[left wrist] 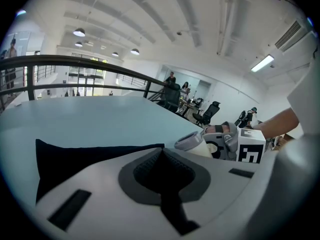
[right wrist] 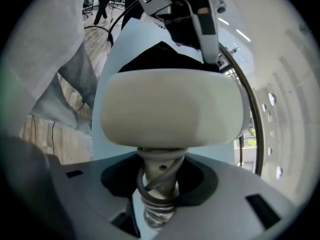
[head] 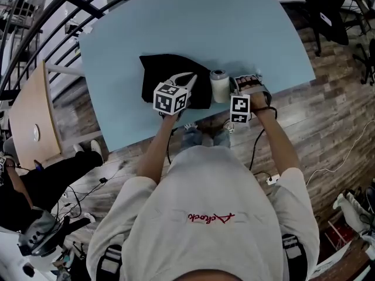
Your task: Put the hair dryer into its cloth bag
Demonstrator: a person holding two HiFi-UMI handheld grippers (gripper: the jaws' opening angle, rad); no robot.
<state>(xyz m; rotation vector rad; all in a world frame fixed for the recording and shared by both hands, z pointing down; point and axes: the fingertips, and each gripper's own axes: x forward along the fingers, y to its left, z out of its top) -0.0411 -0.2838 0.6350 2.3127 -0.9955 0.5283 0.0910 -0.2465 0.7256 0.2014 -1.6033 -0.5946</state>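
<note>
Both forearms reach out from the body over the near edge of the bench (head: 176, 22), close together. The left tool (head: 191, 77) points away and slightly down, lying over the near right part of the black cloth bag (head: 167, 69). In the left gripper view its jaws are pressed together right at the bag's (left wrist: 75, 159) edge. Whether they pinch any cloth cannot be told.

The right tool (head: 233, 90) points steeply down, just right of the bag. It grips the cream hair dryer (head: 220, 86) by its handle. In the right gripper view the jaws stand at a middling width on that handle, where a grey cord (right wrist: 159, 176) is wound around it, and the dryer's broad body (right wrist: 170, 109) spans the view above them.

The bag lies flat on the bench. The hair dryer is outside it, upright just beside its right edge.
</note>
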